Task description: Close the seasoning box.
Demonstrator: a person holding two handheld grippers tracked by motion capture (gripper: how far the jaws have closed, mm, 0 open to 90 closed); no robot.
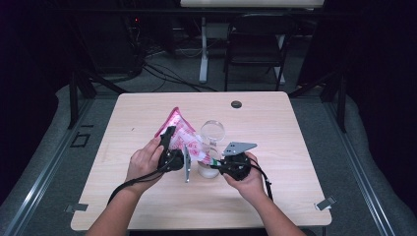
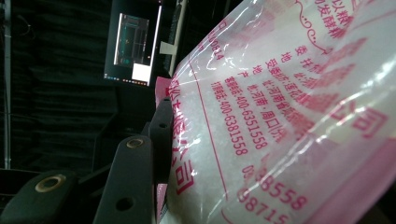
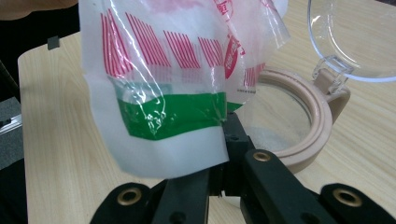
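Observation:
A clear plastic bag point(image 1: 181, 133) with pink print and white grains hangs tilted over a clear jar point(image 1: 209, 164) at the table's middle. My left gripper point(image 1: 168, 141) is shut on the bag's upper part; one black finger point(image 2: 161, 126) presses into the bag point(image 2: 280, 116), and the other is hidden behind it. My right gripper point(image 3: 225, 125) is shut on the lower edge of the bag point(image 3: 177, 84), at its green stripe. Just behind it sits the jar's beige rim point(image 3: 322, 116), with the clear hinged lid point(image 3: 359, 37) flipped open. White grains lie in the jar's bottom.
The light wooden table point(image 1: 275, 132) has a black round grommet point(image 1: 236, 104) near its far edge. A black folding chair point(image 1: 255, 44) and cables stand on the floor beyond. A lit monitor point(image 2: 133, 49) glows in the dark background.

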